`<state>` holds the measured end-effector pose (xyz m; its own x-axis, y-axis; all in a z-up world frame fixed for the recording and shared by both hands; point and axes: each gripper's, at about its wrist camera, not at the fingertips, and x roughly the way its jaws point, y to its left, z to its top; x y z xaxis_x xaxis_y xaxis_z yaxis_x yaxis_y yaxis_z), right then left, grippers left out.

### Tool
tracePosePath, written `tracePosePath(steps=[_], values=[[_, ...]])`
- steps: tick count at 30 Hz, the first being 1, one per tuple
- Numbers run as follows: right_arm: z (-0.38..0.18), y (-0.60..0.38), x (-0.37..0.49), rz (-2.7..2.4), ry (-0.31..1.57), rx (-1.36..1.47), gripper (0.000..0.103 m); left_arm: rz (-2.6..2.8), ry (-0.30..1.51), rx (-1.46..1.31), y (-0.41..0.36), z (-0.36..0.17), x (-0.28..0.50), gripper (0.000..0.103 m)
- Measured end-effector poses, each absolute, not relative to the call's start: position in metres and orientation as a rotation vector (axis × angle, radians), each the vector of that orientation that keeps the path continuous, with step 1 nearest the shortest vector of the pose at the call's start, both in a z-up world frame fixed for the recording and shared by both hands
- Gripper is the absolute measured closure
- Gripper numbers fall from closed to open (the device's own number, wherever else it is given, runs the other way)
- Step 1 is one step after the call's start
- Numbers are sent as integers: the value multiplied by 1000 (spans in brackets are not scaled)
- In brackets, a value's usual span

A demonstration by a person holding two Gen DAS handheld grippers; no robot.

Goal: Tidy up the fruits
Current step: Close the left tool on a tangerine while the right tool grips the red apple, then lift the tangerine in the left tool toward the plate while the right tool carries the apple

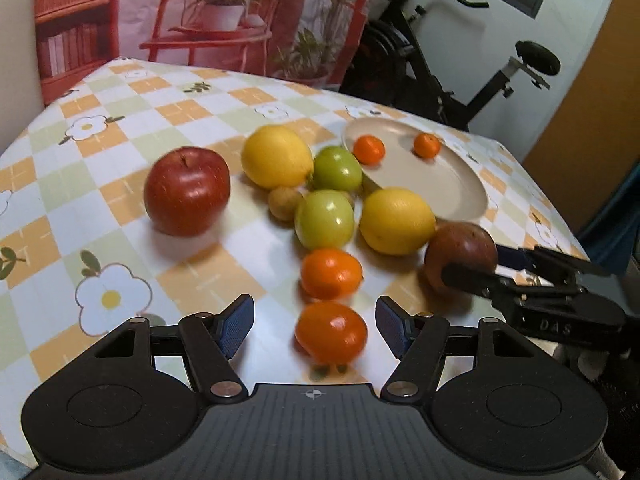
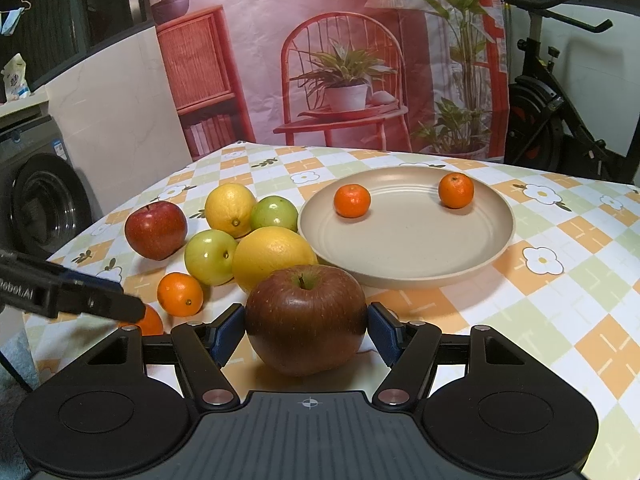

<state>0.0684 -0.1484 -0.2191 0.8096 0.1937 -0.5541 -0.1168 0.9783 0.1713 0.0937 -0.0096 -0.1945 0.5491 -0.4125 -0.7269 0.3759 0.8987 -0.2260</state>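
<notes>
My left gripper (image 1: 315, 330) is open around a mandarin (image 1: 331, 338) on the tablecloth, with a gap at each pad. A second mandarin (image 1: 331, 274) lies just beyond it. My right gripper (image 2: 306, 332) is shut on a dark red apple (image 2: 306, 316), both blue pads against its sides, near the front rim of a beige plate (image 2: 404, 278). Two mandarins (image 2: 352, 200) (image 2: 456, 190) sit on the plate. Left of it cluster two lemons (image 1: 277, 156) (image 1: 397, 220), two green apples (image 1: 337, 168) (image 1: 324, 219), a small brownish fruit (image 1: 285, 203) and a bright red apple (image 1: 187, 192).
The checked floral tablecloth (image 2: 540, 312) reaches the table's edges on all sides. An exercise bike (image 1: 460, 60) stands beyond the far right corner, a washing machine (image 2: 44, 200) at the left. A printed backdrop (image 2: 340, 60) hangs behind the table.
</notes>
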Motion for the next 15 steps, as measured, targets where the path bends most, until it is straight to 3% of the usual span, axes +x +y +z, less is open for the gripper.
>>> tracePosePath(steps=[6, 13, 15], values=[[-219, -150, 68, 169, 605, 133, 40, -479, 895, -16, -17, -202, 93, 35], [-219, -151, 67, 170, 605, 133, 40, -485, 903, -11, -22, -210, 97, 58], [-219, -150, 68, 170, 605, 132, 40, -486, 902, -19, -22, -211, 97, 58]])
